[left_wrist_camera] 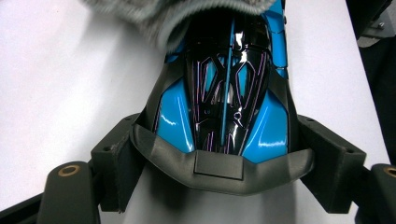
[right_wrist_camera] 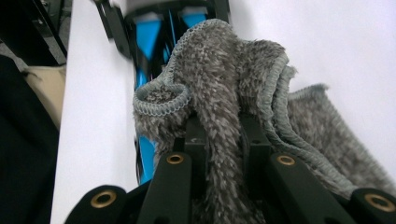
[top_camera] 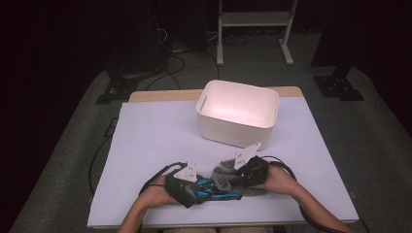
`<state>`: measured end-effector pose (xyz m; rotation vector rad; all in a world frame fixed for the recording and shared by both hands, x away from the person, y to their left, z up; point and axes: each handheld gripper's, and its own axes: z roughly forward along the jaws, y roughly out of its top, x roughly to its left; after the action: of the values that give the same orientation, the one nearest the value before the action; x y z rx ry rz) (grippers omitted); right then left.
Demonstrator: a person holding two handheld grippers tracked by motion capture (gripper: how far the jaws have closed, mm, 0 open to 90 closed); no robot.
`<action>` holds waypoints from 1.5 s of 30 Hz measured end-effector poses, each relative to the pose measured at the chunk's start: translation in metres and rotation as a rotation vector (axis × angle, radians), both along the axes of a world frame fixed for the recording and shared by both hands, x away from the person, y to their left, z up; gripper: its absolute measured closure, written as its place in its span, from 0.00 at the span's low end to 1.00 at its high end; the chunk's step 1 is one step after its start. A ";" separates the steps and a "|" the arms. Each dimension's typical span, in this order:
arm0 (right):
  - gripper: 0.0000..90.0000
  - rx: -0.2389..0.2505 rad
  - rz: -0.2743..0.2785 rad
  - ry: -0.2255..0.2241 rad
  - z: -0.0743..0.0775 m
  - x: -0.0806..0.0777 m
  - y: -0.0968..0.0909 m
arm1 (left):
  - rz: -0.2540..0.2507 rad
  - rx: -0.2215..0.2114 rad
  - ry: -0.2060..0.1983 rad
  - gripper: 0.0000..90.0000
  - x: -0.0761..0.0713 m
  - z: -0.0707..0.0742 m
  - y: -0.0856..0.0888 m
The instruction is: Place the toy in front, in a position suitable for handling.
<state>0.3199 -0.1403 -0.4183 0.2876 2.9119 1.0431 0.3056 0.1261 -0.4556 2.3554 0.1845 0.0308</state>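
A glossy blue and black moulded object (left_wrist_camera: 224, 93) with a grey rim lies on the white sheet near the front edge. My left gripper (left_wrist_camera: 219, 172) is shut on its near end, one finger (left_wrist_camera: 116, 163) against each side of the rim. In the high view the object (top_camera: 221, 195) pokes out to the right of the left gripper (top_camera: 200, 189). A fluffy grey cloth (right_wrist_camera: 219, 70) is bunched between the jaws of my right gripper (right_wrist_camera: 224, 140), which is shut on it. The cloth (top_camera: 224, 175) drapes onto the object's far end, where its edge (left_wrist_camera: 173, 18) touches the blue shell.
A white plastic bin (top_camera: 238, 114) stands empty at the back middle of the table, behind the right gripper. The white sheet (top_camera: 155, 136) covers the tabletop. Cables trail from both grippers by the front edge. A white frame stands on the floor beyond the table.
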 end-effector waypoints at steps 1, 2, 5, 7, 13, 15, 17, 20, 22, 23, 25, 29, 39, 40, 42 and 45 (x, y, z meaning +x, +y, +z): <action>0.85 -0.003 -0.011 0.007 -0.001 -0.001 -0.006 | -0.001 -0.002 0.000 0.26 0.000 0.000 0.000; 0.85 -0.003 -0.022 0.012 -0.003 -0.001 -0.012 | -0.001 -0.001 -0.002 0.25 0.000 0.000 0.000; 0.85 -0.003 -0.046 0.023 -0.006 -0.003 -0.024 | -0.001 -0.007 -0.007 0.25 -0.001 -0.001 0.000; 0.85 -0.007 -0.063 0.035 -0.009 -0.006 -0.035 | 0.002 -0.017 -0.008 0.25 -0.001 -0.002 0.002; 0.85 0.008 -0.021 0.042 -0.005 -0.018 -0.030 | 0.001 -0.009 -0.003 0.26 -0.001 -0.001 0.001; 0.84 0.020 0.000 0.031 -0.003 -0.020 -0.023 | 0.003 -0.014 -0.005 0.26 -0.001 -0.001 0.000; 0.84 0.029 0.020 0.018 -0.001 -0.020 -0.014 | 0.002 -0.014 -0.006 0.26 -0.001 -0.001 0.000; 0.84 0.026 0.031 0.015 -0.001 -0.021 -0.009 | 0.003 -0.017 -0.008 0.26 -0.002 -0.002 0.001; 0.84 0.026 0.030 0.019 -0.002 -0.021 -0.010 | 0.001 -0.018 -0.008 0.26 -0.001 -0.002 0.001; 0.84 0.012 0.017 0.020 -0.004 -0.021 -0.016 | 0.000 -0.017 -0.009 0.26 -0.001 -0.001 0.002; 0.84 0.008 0.012 0.022 -0.004 -0.022 -0.018 | -0.001 -0.015 -0.010 0.25 -0.001 -0.001 0.003; 0.84 -0.008 -0.011 0.032 -0.009 -0.022 -0.030 | 0.000 -0.020 -0.005 0.25 -0.001 -0.002 0.007; 0.84 0.023 0.031 0.001 0.001 -0.023 -0.009 | 0.001 -0.039 -0.003 0.26 -0.001 -0.003 0.001; 0.84 0.026 0.048 -0.006 0.004 -0.023 0.001 | 0.003 -0.044 -0.002 0.26 -0.002 -0.003 -0.003; 0.84 0.023 0.053 -0.012 0.005 -0.023 0.005 | -0.002 -0.041 -0.008 0.26 -0.001 -0.003 -0.005; 0.84 0.010 0.075 -0.033 0.007 -0.023 0.018 | -0.007 -0.039 -0.008 0.26 -0.001 -0.003 -0.008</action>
<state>0.2973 -0.1225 -0.4112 0.1607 2.9102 1.0618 0.3049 0.1179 -0.4586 2.3166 0.1707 0.0332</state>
